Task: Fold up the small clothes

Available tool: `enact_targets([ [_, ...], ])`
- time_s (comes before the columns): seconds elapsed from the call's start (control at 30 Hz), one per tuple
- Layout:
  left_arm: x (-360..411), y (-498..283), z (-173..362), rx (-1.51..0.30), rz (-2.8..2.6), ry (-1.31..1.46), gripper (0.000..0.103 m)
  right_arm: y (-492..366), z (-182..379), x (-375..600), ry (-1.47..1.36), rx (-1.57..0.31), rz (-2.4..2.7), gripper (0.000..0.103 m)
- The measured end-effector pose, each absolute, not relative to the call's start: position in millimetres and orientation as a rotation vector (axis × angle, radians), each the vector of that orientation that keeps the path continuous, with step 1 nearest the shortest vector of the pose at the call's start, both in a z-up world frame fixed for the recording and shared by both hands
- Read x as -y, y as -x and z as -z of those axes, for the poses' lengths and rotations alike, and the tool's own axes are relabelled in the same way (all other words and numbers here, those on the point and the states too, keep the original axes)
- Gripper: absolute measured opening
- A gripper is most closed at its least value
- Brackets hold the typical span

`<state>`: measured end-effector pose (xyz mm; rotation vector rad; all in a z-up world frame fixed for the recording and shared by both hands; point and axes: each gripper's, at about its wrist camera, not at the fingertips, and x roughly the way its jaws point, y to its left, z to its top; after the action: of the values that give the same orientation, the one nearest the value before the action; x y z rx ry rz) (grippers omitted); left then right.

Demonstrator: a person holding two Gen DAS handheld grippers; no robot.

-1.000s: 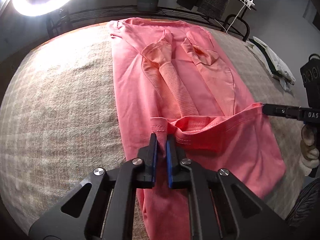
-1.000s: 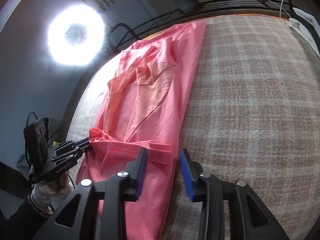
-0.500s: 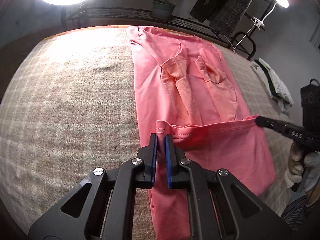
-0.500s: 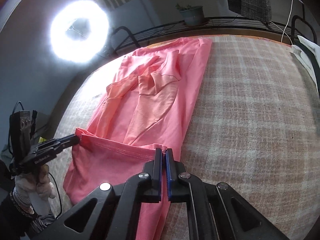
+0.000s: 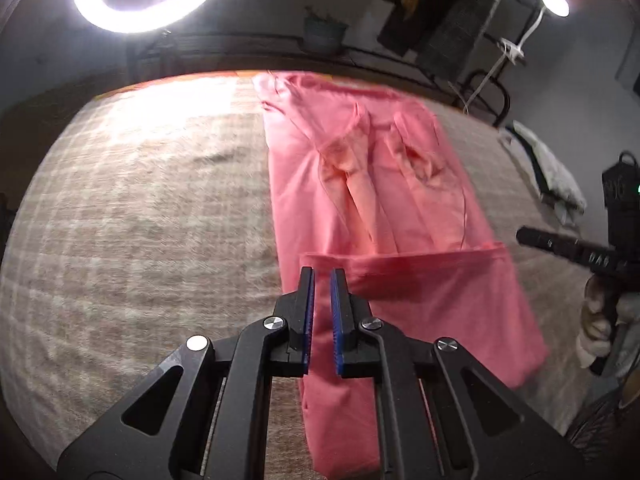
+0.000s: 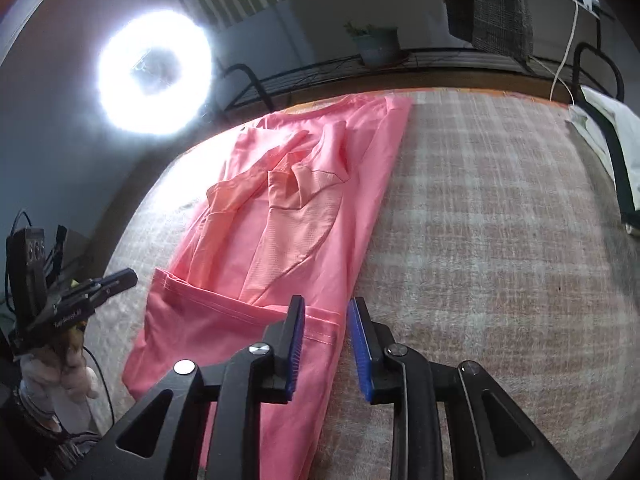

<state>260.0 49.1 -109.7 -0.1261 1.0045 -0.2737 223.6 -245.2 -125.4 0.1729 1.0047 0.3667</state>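
I am working on the pink shirt [image 5: 372,184] lying lengthwise on the plaid blanket [image 5: 140,208], its hem already turned up over its body. My left tongs [image 5: 321,280] are sitting nearly pressed together above the hem's left corner, pinching nothing; my right tongs [image 6: 326,312] are opening over the hem's right corner, letting that fold settle flat.

My left claw [image 5: 322,280] points steeply down, its blue pads [image 5: 309,312] drawn nearly together with only a thin gap and nothing pinched between them. My right claw [image 6: 326,312] also tilts down, and its jaws are opening, gripping nothing. A pale glove covers my left hand [image 6: 56,372] on the handle.
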Motion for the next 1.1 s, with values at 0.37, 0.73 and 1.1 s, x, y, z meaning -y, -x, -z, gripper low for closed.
enact_targets([
  [0.37,-47,-270,140,-1.056,0.077,-0.009,0.011,-226,140,230,-0.136,-1.056,-0.396,0.029],
  [0.73,-49,-291,95,-0.966,0.158,0.064,0.011,-262,137,282,-0.340,-1.035,-0.361,0.039],
  [1.1,-24,-300,103,-0.997,0.234,0.067,0.011,-332,172,298,-0.542,-1.070,-0.437,0.034],
])
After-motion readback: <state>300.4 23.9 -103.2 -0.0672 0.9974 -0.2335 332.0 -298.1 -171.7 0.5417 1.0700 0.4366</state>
